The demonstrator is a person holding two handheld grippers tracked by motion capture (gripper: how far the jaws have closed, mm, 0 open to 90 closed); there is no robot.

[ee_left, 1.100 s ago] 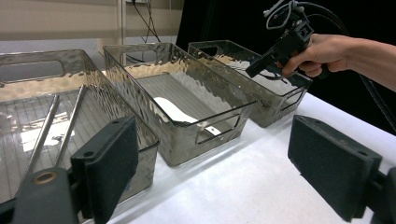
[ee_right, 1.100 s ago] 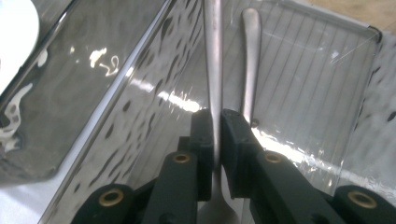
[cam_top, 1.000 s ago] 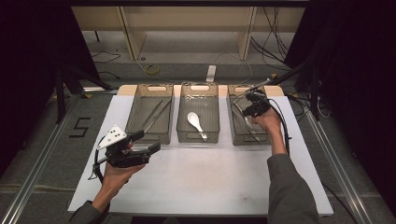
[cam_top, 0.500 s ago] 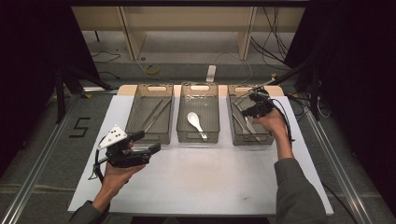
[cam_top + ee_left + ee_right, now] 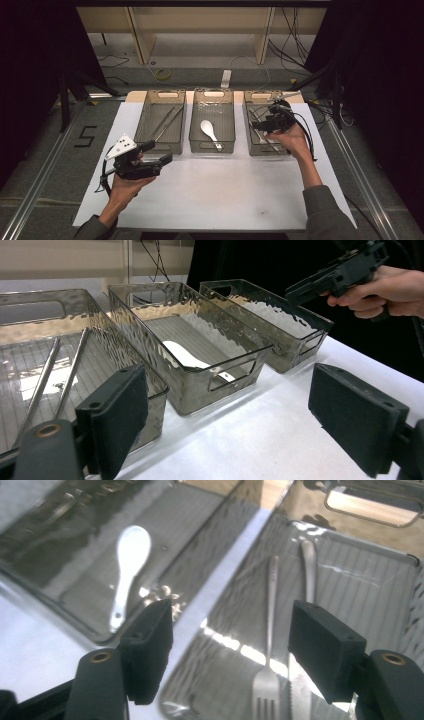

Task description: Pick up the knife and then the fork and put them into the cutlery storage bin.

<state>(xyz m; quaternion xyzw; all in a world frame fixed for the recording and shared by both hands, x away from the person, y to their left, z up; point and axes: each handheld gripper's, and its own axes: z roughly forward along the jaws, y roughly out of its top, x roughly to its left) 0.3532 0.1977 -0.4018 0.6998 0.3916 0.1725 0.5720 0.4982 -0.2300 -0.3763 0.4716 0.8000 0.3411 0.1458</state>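
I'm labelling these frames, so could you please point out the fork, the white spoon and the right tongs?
fork point(image 5: 266, 685), right gripper view, neck above tines
white spoon point(image 5: 134, 542), right gripper view, bowl
right tongs point(image 5: 232, 650), right gripper view, midway between tips

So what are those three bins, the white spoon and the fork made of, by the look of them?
The bins look like smoky clear plastic with a hammered texture: you see through the rippled, glinting walls. The white spoon seems glazed ceramic or glossy plastic; it is opaque and smooth, so either could be right. The fork looks like polished metal, silvery with bright reflections.
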